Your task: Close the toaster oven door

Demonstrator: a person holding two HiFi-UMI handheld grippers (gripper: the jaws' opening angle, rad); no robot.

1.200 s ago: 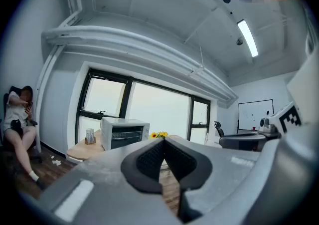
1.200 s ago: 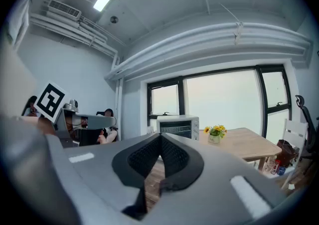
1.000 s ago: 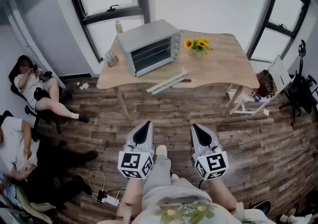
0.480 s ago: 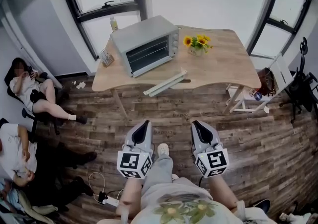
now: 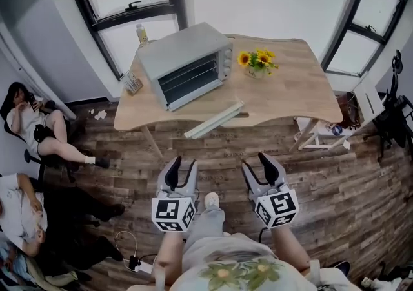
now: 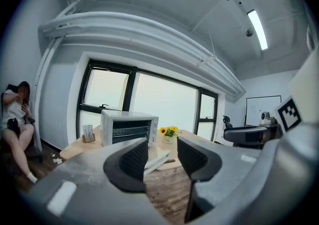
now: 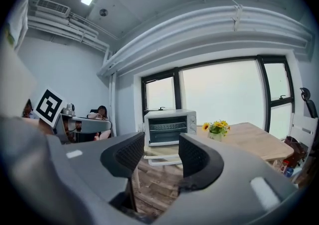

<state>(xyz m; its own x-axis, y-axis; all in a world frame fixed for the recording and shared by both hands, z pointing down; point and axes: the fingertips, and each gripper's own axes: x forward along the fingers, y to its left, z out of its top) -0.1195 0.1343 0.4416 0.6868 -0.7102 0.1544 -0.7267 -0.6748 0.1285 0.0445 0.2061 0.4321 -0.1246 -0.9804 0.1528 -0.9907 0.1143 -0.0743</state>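
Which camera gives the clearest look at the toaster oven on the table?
The head view: the toaster oven shows large and whole from above, its top and glass front both visible. The left gripper view and the right gripper view each show it small and far off, mostly just its front.

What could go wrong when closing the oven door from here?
1. The open door lies at the table's front edge; walking in could bump it.
2. The flowers stand just beside the oven; a wide swing might tip them.
3. A hard push could slide the oven back toward the bottle.
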